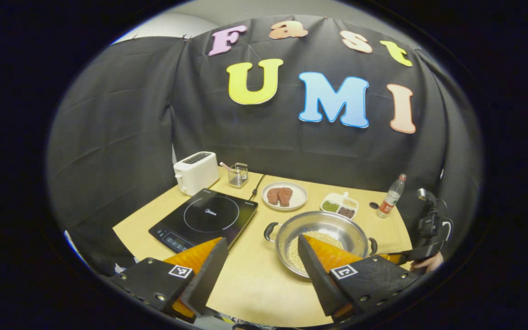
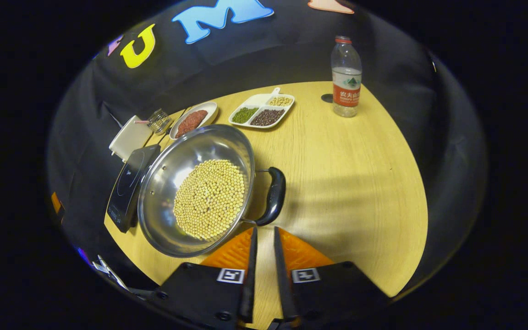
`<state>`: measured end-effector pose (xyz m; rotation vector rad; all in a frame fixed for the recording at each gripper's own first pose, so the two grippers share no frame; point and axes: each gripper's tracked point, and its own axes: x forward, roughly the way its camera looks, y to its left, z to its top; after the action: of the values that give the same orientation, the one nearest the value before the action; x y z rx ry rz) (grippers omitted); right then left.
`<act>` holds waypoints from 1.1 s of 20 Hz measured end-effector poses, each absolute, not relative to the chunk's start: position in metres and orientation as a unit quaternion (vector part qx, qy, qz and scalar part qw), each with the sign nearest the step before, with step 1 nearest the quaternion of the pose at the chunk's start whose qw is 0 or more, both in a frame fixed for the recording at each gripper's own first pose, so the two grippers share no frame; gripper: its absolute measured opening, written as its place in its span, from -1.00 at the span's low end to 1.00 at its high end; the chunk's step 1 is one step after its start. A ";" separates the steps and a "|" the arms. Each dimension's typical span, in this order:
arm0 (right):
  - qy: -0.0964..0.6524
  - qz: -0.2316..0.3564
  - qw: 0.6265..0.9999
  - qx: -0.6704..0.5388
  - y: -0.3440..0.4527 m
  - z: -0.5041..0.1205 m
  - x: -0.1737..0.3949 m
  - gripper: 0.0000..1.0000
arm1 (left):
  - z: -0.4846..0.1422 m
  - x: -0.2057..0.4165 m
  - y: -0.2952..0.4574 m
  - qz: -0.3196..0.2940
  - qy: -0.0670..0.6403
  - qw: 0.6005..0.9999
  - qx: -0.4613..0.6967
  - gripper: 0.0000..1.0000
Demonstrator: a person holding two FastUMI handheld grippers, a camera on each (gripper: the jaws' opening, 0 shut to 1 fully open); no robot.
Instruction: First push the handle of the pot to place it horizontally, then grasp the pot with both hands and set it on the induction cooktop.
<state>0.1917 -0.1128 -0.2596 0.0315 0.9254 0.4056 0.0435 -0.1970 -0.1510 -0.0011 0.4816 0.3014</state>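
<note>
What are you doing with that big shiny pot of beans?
A person holds a gripper in each hand over a wooden table. The right gripper, fingers nearly shut, sits just in front of the pot's black handle, gripping nothing. The left gripper hangs open between the induction cooktop and the steel pot. The pot, holding soybeans, stands on the table beside the cooktop, not on it yet.

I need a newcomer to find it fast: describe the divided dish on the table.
Start at the steel pot of pale beans mid-table. Behind it, towards the black cloth wall, two white dishes sit side by side. The divided dish is the rectangular one nearer the water bottle, holding green, dark and pale grains in separate compartments; its round neighbour holds reddish meat.
</note>
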 end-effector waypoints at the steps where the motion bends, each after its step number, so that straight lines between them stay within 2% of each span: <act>1: 0.441 0.192 0.877 0.026 -0.117 -0.256 0.189 -0.20 | -0.153 0.049 -0.194 0.146 0.237 0.960 0.002 0.79; 2: 0.440 0.193 0.876 0.039 -0.116 -0.253 0.186 -0.17 | -0.154 0.056 -0.194 0.139 0.236 0.962 0.001 0.87; 3: 0.439 0.187 0.878 0.044 -0.122 -0.251 0.186 0.39 | -0.156 0.066 -0.195 0.125 0.237 0.963 -0.003 0.80; 4: 0.433 0.179 0.882 0.045 -0.127 -0.250 0.187 0.59 | -0.160 0.074 -0.198 0.107 0.242 0.964 -0.007 0.80; 5: 0.429 0.172 0.886 0.047 -0.132 -0.247 0.189 0.92 | -0.168 0.084 -0.198 0.090 0.248 0.964 -0.013 0.82; 8: 0.424 0.152 0.890 0.064 -0.134 -0.240 0.192 0.94 | -0.176 0.114 -0.188 0.063 0.252 0.965 -0.028 0.86; 9: 0.421 0.146 0.893 0.067 -0.132 -0.237 0.195 0.96 | -0.180 0.125 -0.182 0.056 0.255 0.965 -0.027 0.80; 11: 0.411 0.130 0.900 0.063 -0.132 -0.232 0.203 0.96 | -0.198 0.144 -0.177 0.033 0.270 0.962 -0.028 0.86; 13: 0.407 0.121 0.902 0.071 -0.125 -0.230 0.210 0.96 | -0.220 0.162 -0.171 0.011 0.289 0.957 -0.036 0.87; 14: 0.408 0.116 0.902 0.078 -0.121 -0.231 0.215 0.96 | -0.233 0.171 -0.169 -0.001 0.301 0.953 -0.042 0.80; 15: 0.411 0.109 0.901 0.083 -0.119 -0.234 0.219 0.96 | -0.246 0.178 -0.169 -0.014 0.313 0.948 -0.049 0.87; 19: 0.409 0.090 0.902 0.103 -0.111 -0.243 0.235 0.96 | -0.301 0.209 -0.168 -0.057 0.355 0.930 -0.078 0.87; 20: 0.410 0.087 0.902 0.106 -0.110 -0.246 0.239 0.96 | -0.315 0.213 -0.170 -0.068 0.368 0.923 -0.091 0.80; 22: 0.409 0.083 0.902 0.110 -0.108 -0.252 0.247 0.96 | -0.337 0.224 -0.169 -0.083 0.382 0.914 -0.108 0.87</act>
<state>0.2473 -0.1080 -0.2523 0.2269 0.8455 0.1711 0.2237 -0.1690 -0.3365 -0.2222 0.7877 -0.1718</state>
